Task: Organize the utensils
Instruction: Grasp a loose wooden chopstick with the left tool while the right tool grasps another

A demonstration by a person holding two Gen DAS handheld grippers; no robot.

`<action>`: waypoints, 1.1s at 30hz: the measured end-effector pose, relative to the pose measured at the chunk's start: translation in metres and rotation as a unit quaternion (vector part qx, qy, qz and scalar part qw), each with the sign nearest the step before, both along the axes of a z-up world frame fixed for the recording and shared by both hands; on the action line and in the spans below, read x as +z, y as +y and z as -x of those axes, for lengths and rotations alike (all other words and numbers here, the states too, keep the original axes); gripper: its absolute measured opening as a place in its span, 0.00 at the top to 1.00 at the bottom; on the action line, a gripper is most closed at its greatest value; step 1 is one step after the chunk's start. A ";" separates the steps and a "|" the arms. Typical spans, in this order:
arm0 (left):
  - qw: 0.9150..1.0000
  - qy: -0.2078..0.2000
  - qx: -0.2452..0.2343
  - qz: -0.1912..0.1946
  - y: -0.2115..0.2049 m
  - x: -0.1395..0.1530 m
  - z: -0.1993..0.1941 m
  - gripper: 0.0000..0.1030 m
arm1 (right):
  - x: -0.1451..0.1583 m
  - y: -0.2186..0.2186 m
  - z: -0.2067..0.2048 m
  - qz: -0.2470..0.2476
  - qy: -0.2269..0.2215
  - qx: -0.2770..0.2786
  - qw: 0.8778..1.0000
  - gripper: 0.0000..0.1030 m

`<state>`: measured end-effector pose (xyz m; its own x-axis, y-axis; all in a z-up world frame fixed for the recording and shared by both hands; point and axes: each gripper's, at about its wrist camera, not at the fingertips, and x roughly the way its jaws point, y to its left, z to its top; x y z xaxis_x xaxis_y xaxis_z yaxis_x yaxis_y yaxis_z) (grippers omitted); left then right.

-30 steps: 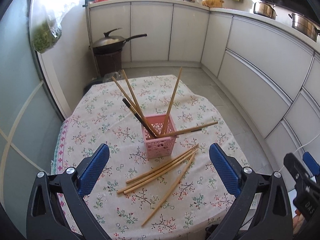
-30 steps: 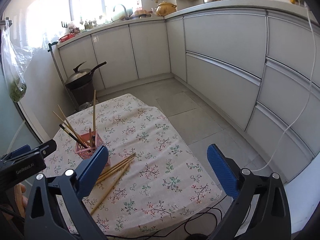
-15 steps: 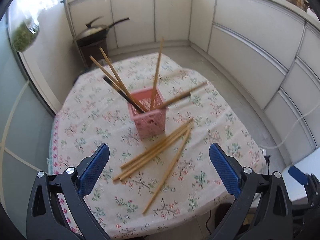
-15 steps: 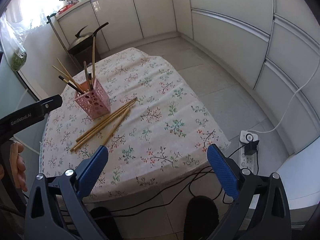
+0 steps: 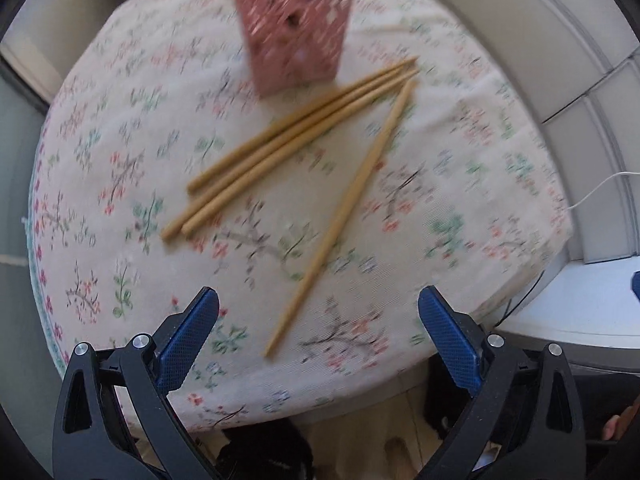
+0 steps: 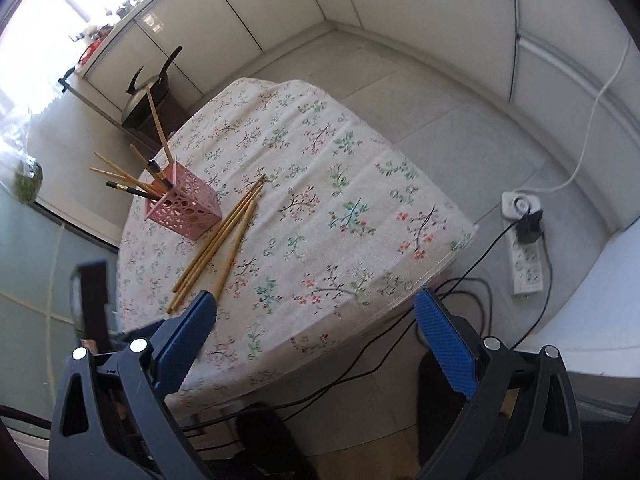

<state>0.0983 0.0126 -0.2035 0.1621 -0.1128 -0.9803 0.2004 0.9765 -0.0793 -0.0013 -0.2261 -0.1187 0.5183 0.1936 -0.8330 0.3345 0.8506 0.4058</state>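
Observation:
Several wooden chopsticks [image 5: 296,136] lie loose on the floral tablecloth [image 5: 120,168]; one single chopstick [image 5: 344,216] lies apart, its near end between my left gripper's fingers. A pink perforated holder [image 5: 296,32] stands just behind them, with several chopsticks [image 6: 144,184] standing in it. My left gripper [image 5: 318,330] is open and empty, low over the table's near edge. My right gripper [image 6: 316,330] is open and empty, higher and off the table's near side. The holder [image 6: 188,210] and the loose chopsticks [image 6: 220,240] show left of it.
A power strip [image 6: 524,248] and cables [image 6: 460,280] lie on the tiled floor right of the table. A wok [image 6: 148,88] sits on a stand behind the table. White cabinets [image 6: 400,8] line the walls.
My left gripper has dropped and moved in close over the loose chopsticks, tilting downward. My right gripper has tilted down and shifted slightly; both stay open.

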 end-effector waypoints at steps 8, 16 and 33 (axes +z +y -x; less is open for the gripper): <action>0.997 0.016 -0.061 -0.044 -0.006 -0.032 0.013 0.24 | 0.001 0.006 0.001 -0.006 -0.001 0.010 1.000 0.07; 0.994 0.008 -0.108 -0.033 0.000 -0.026 0.016 0.58 | -0.001 0.007 0.002 0.004 0.001 0.013 1.000 0.07; 0.964 -0.214 -0.148 0.050 -0.008 0.119 0.086 0.96 | -0.010 0.007 -0.002 0.038 0.011 -0.001 0.999 0.06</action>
